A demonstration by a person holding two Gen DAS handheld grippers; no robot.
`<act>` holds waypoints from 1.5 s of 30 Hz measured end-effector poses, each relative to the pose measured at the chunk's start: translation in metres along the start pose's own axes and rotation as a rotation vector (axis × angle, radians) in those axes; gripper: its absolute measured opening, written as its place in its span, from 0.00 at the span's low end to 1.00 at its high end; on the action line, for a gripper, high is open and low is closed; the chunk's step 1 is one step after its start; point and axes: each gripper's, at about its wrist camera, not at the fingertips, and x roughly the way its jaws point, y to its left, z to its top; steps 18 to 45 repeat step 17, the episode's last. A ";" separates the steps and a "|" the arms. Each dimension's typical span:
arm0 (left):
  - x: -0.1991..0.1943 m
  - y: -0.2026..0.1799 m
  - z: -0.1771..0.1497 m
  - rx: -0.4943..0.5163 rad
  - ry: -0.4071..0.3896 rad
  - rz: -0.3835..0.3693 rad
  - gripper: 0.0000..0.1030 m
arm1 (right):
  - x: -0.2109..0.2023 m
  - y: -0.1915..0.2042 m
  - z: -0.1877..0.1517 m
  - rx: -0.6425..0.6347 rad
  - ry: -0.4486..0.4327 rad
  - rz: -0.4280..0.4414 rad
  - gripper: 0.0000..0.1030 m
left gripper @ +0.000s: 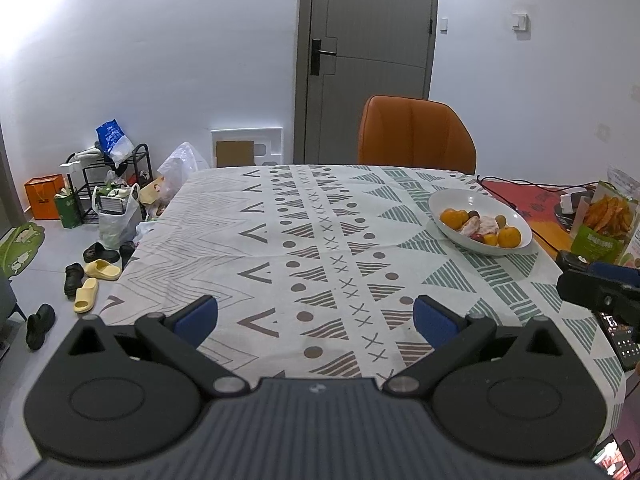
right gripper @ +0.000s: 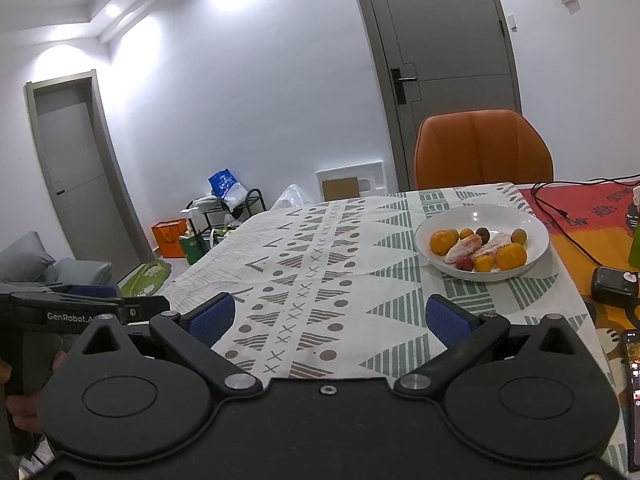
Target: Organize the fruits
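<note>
A white bowl (left gripper: 452, 199) (right gripper: 532, 222) stands on the patterned tablecloth, right of centre. It holds oranges (left gripper: 509, 237) (right gripper: 511, 256), peeled pinkish fruit segments (left gripper: 470, 226) (right gripper: 464, 248), small dark and yellow-green fruits (right gripper: 483, 233) and a red one (right gripper: 465, 265). My left gripper (left gripper: 316, 318) is open above the near part of the table, nothing between its blue pads. My right gripper (right gripper: 330, 316) is open too and holds nothing, near and left of the bowl. The right gripper's body (left gripper: 600, 284) shows at the right edge of the left wrist view; the left gripper's body (right gripper: 80, 310) at the left edge of the right wrist view.
An orange chair (left gripper: 416, 132) (right gripper: 482, 148) stands behind the table. To the right lie a black cable (right gripper: 560, 208), a black box (right gripper: 614, 286), a snack bag (left gripper: 604, 220) and a phone (right gripper: 632, 396). Shoes (left gripper: 92, 272), bags and a rack (left gripper: 112, 176) sit on the floor left.
</note>
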 end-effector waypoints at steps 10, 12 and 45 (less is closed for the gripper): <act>-0.001 0.001 0.000 0.000 -0.001 -0.001 1.00 | 0.000 0.001 -0.001 0.003 0.001 0.001 1.00; -0.001 0.001 0.000 -0.002 -0.003 0.002 1.00 | 0.000 0.002 -0.001 0.002 0.000 0.002 1.00; -0.005 0.001 0.002 0.008 -0.019 0.009 1.00 | 0.000 0.002 0.000 0.015 -0.002 0.035 1.00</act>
